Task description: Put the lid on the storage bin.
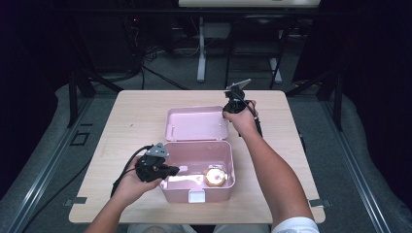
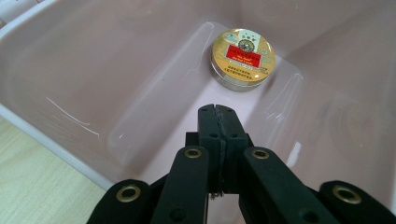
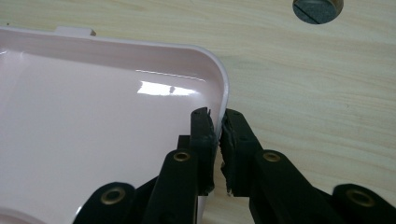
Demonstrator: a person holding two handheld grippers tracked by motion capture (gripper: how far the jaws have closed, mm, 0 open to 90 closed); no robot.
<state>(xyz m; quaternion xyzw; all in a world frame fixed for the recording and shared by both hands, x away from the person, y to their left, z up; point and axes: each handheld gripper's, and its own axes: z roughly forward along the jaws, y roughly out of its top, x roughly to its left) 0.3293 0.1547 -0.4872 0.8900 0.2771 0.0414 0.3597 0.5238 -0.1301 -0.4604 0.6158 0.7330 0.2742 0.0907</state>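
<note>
A light wooden table (image 1: 131, 121) is seen in the middle of a dark room. A round grey-filled hole (image 3: 317, 8) is found in its top. Behind the table, a white desk leg (image 1: 201, 51) and black cables (image 1: 160, 77) are seen on the grey floor (image 1: 43, 145).

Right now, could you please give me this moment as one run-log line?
left claw: shut, empty, inside pink box | right claw: shut on lid rim | gold tin: on box floor
</note>
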